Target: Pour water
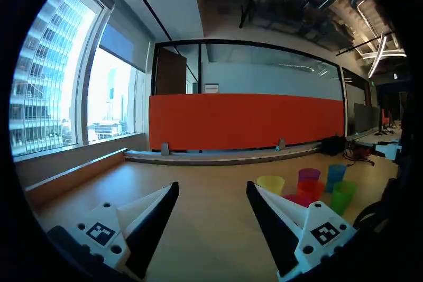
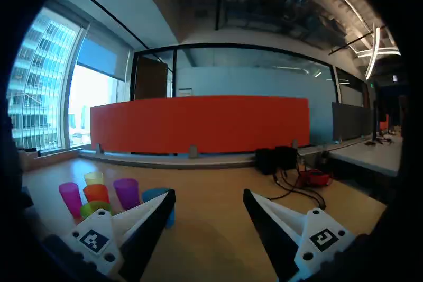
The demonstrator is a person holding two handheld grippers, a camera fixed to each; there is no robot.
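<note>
A cluster of coloured plastic cups stands on the wooden table. In the left gripper view it sits to the right: a yellow cup (image 1: 270, 183), a purple cup (image 1: 309, 174), a blue cup (image 1: 335, 176), an orange cup (image 1: 311, 189), a green cup (image 1: 343, 196) and a red cup (image 1: 299, 199) partly behind the right finger. My left gripper (image 1: 212, 191) is open, holding nothing, left of the cups. In the right gripper view the cups stand at the left: magenta cup (image 2: 70, 198), orange cup (image 2: 96, 192), purple cup (image 2: 127, 192), green cup (image 2: 93, 208), blue cup (image 2: 156, 194). My right gripper (image 2: 209, 197) is open, to their right.
The wooden table (image 1: 211, 239) stretches ahead to an orange divider panel (image 2: 201, 123). A window ledge (image 1: 74, 173) runs along the left. A black bag (image 2: 275, 159), cables and a red object (image 2: 312, 179) lie at the right, beside a white desk (image 2: 370, 157).
</note>
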